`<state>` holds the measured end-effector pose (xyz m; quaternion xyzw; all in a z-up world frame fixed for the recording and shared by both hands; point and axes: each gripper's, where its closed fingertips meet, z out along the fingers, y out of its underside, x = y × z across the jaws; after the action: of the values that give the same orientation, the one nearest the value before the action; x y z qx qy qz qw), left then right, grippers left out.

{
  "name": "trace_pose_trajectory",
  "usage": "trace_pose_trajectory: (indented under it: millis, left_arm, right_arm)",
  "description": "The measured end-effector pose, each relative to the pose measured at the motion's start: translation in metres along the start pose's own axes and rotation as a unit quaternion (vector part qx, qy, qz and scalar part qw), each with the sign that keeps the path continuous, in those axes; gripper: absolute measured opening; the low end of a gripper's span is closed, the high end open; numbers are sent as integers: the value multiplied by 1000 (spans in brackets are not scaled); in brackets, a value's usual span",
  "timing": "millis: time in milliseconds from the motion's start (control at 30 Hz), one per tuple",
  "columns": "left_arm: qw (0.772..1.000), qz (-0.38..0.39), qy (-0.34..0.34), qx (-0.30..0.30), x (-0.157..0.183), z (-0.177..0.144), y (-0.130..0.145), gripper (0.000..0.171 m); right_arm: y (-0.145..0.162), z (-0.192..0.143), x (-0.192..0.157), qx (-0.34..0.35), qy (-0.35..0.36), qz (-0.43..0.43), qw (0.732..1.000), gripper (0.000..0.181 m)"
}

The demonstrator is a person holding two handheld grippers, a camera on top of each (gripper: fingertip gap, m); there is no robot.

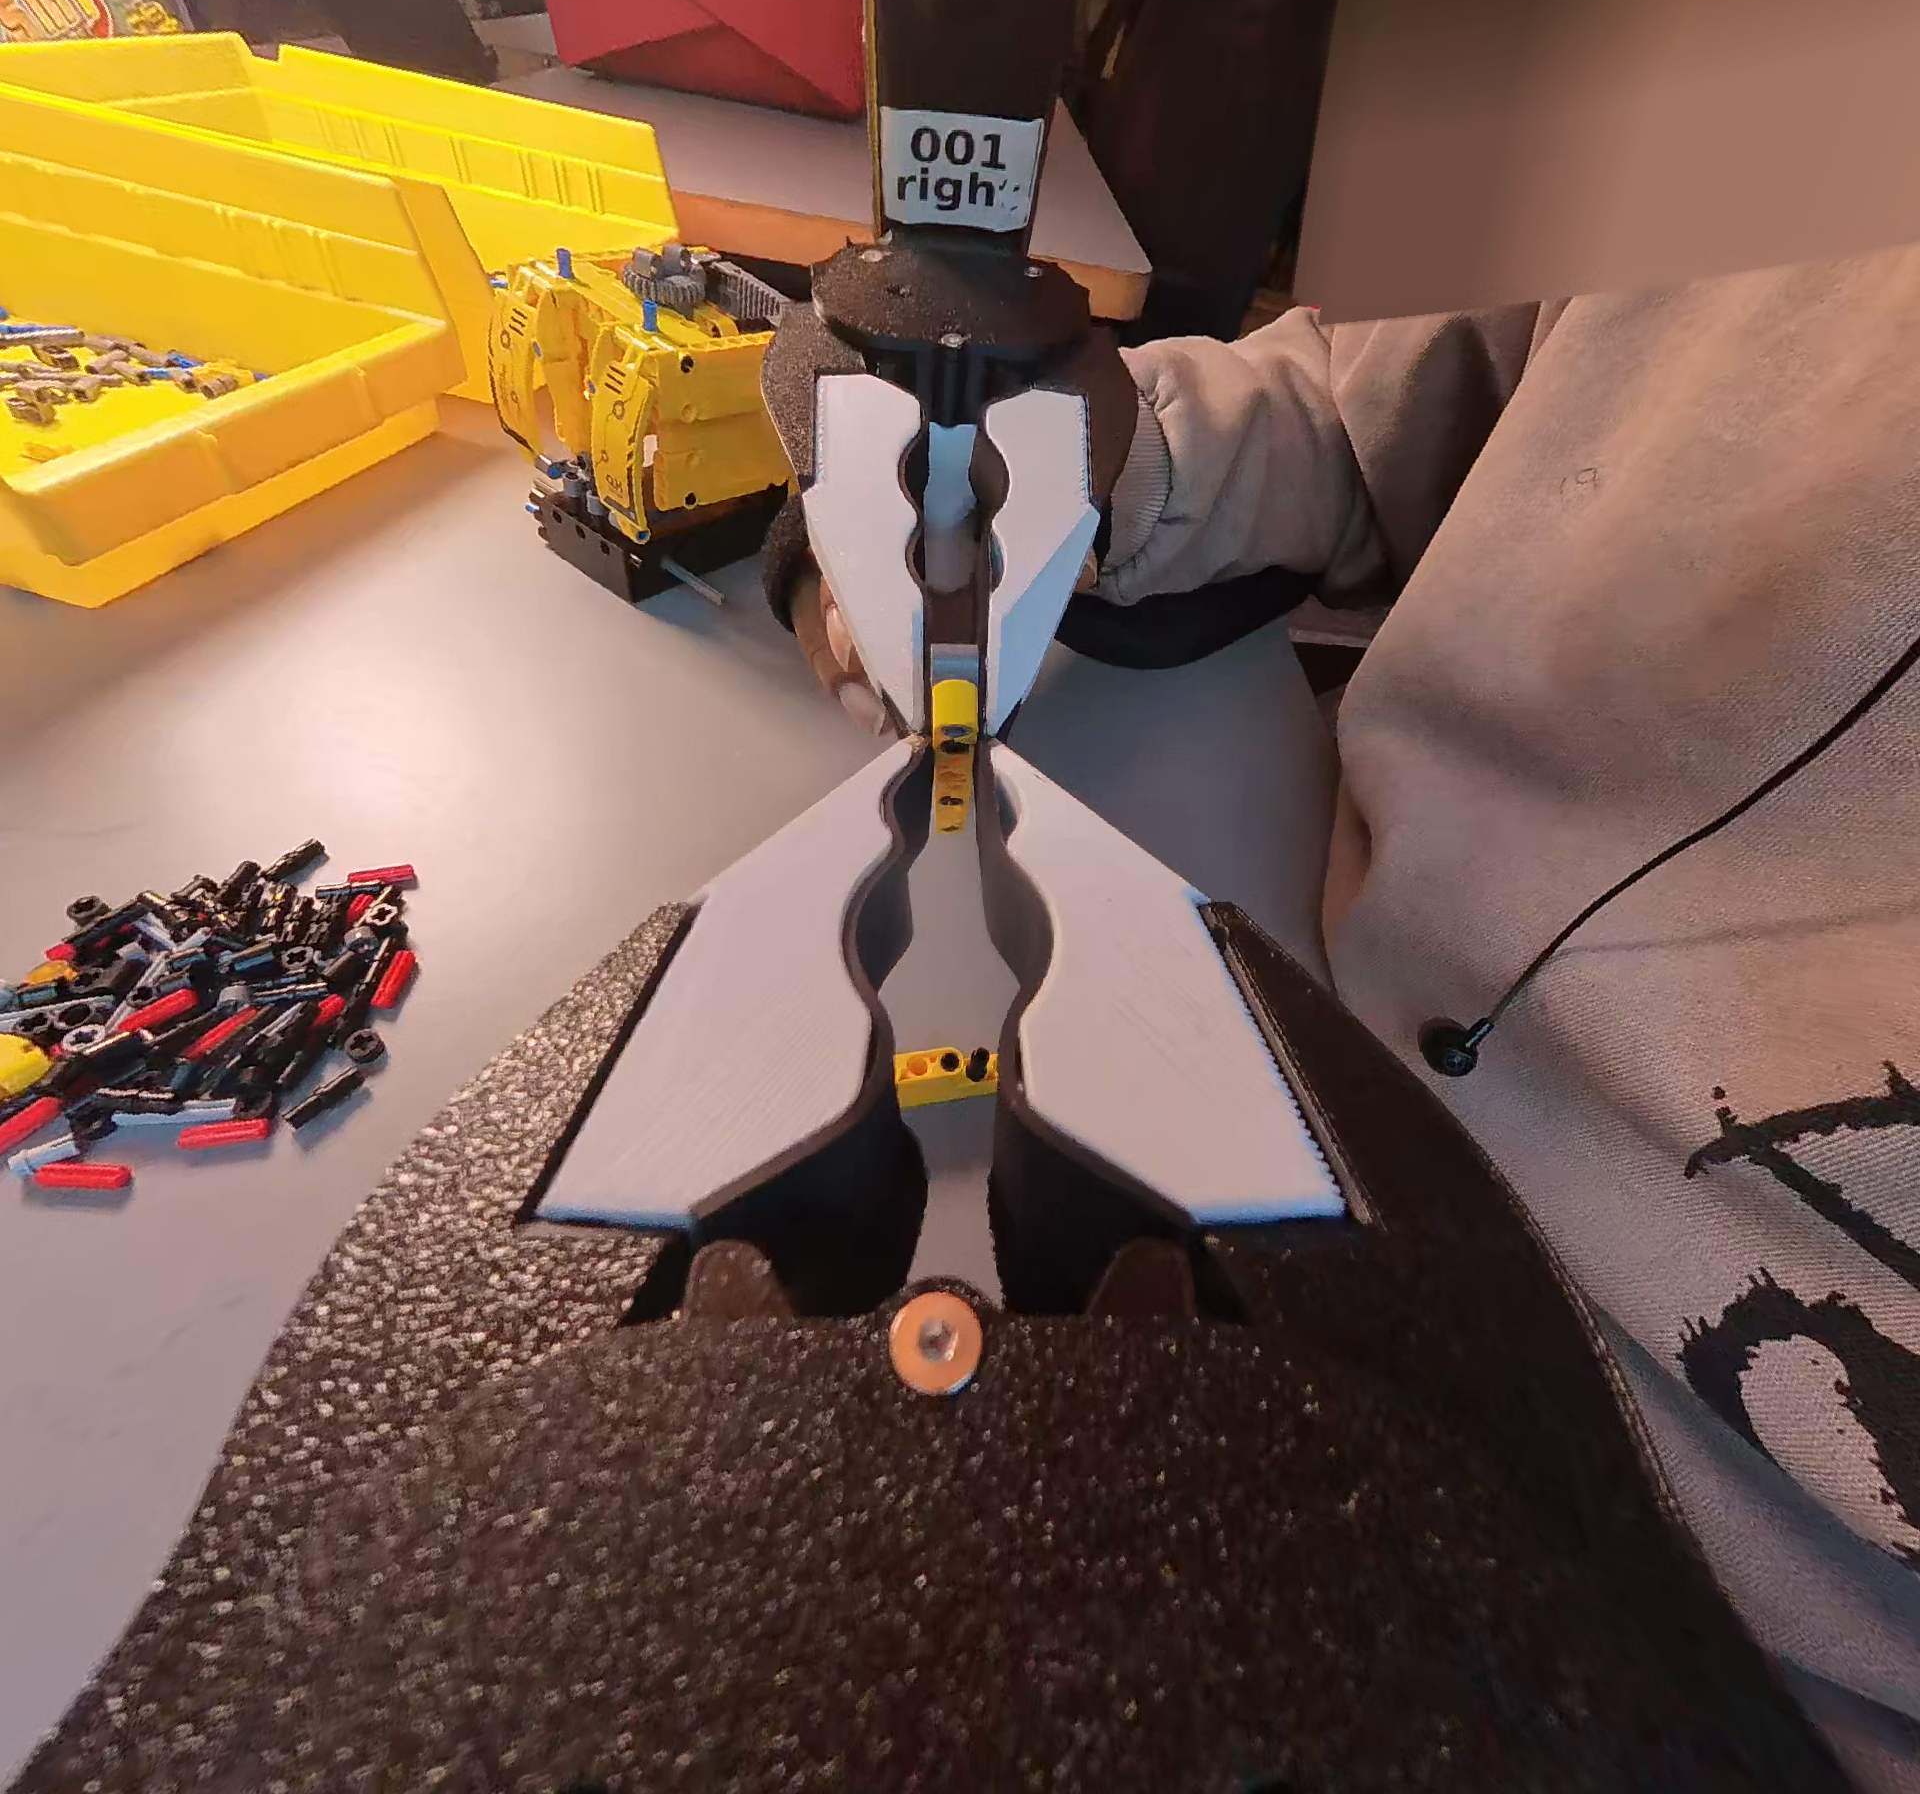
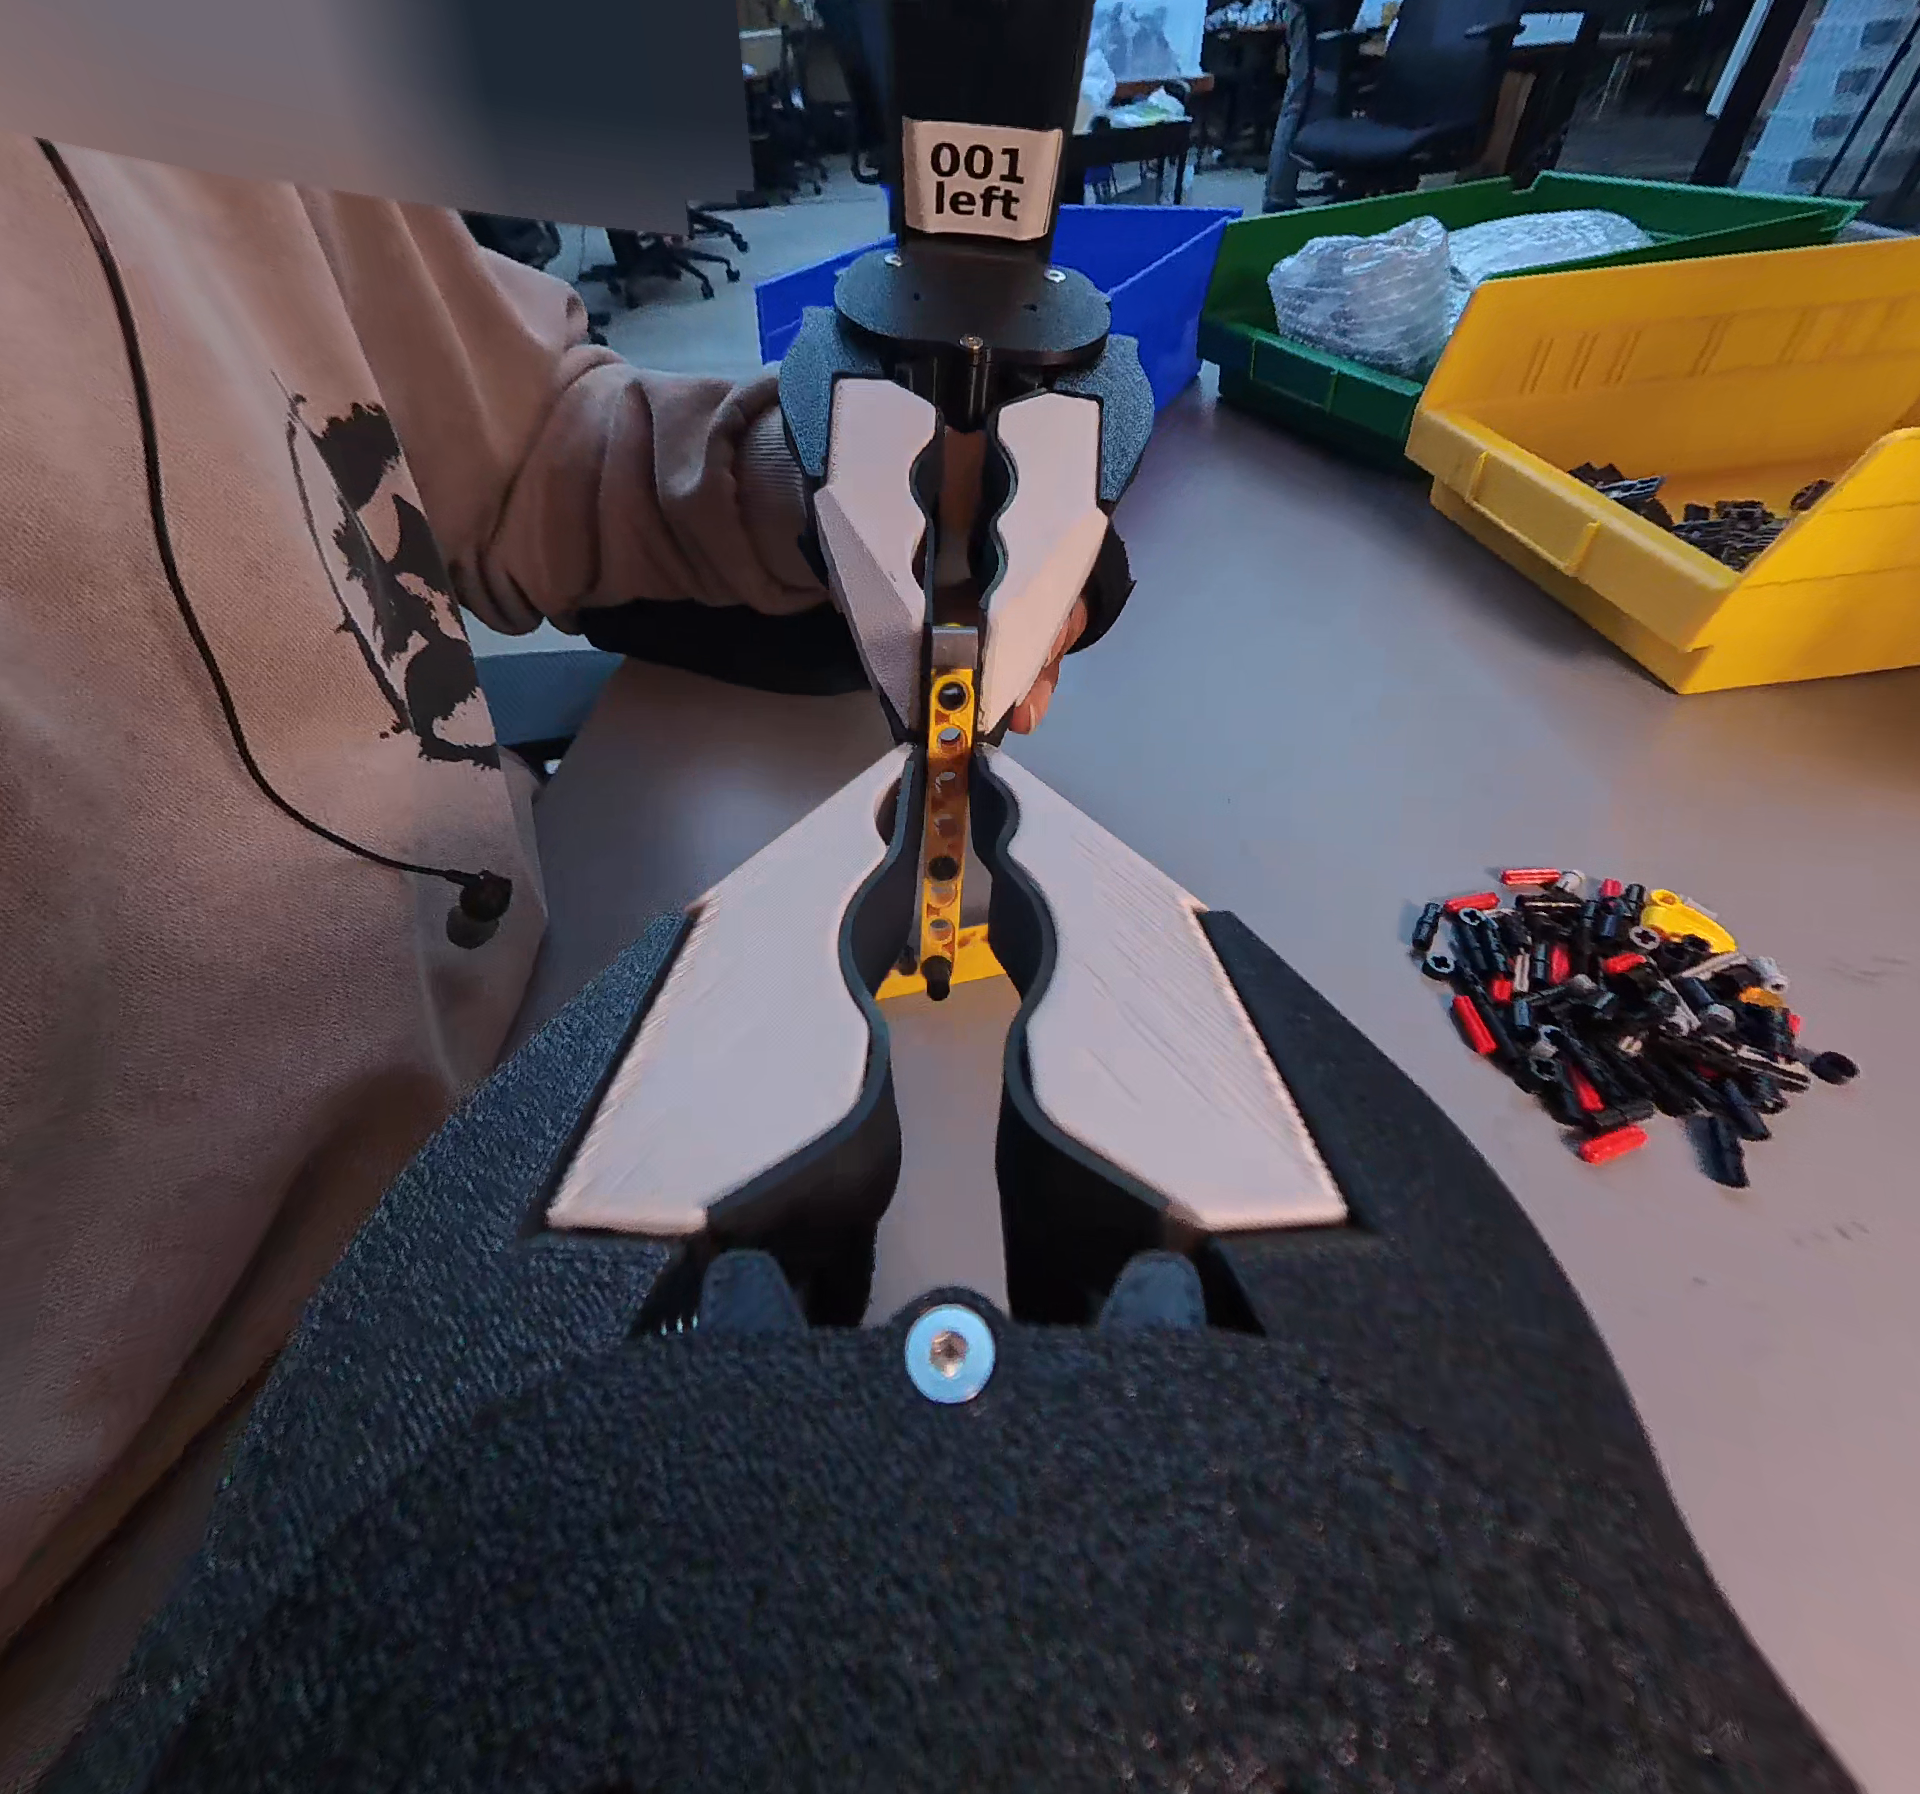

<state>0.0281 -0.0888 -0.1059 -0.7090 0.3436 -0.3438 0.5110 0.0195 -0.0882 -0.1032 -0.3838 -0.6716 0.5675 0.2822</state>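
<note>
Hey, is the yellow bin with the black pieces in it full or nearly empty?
Nearly empty. In the right wrist view the yellow bin shows only a shallow layer of black pieces at its bottom, its walls bare above them.

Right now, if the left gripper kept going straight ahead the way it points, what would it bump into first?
Almost at once the right gripper, tip to tip with the left gripper; both grip the same yellow beam.

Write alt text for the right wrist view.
Two grippers meet tip to tip over a grey table, both shut on one yellow holed beam: the right gripper from below, the left gripper from above. A pile of small black and red pins lies to the right, with yellow, green and blue bins behind.
</note>
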Motion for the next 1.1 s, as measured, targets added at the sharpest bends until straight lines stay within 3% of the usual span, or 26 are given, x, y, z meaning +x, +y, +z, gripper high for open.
trace_pose_trajectory:
  millis: [467,767,800,833,867,933,1033,1100]
  left_arm:
    - [994,-69,16,79,-3,-12,-27,6]
    - [993,-74,26,84,0,-19,-31,5]
    - [996,-66,1,59,-8,-21,-19,0]
    - [994,-89,-15,63,-19,-32,-11,0]
    - [990,-111,-5,84,-22,-39,-13,0]
    - [994,-83,10,67,-14,-24,-14,0]
    - [992,-88,38,81,-4,-5,-22,0]
    - [989,-113,38,89,-6,-1,-23,29]
  right_arm:
    - [-33,-8,6,118,-18,76,990,5]
    - [-42,-13,5,138,-25,86,986,4]
    - [-55,-24,7,185,-26,95,978,4]
    - [-80,-59,25,266,-21,140,953,4]
    - [-88,-86,42,292,29,121,948,2]
    - [-68,-58,26,221,44,76,971,5]
    - [-56,-35,18,191,21,83,978,6]
    - [-55,-36,27,191,19,106,976,6]
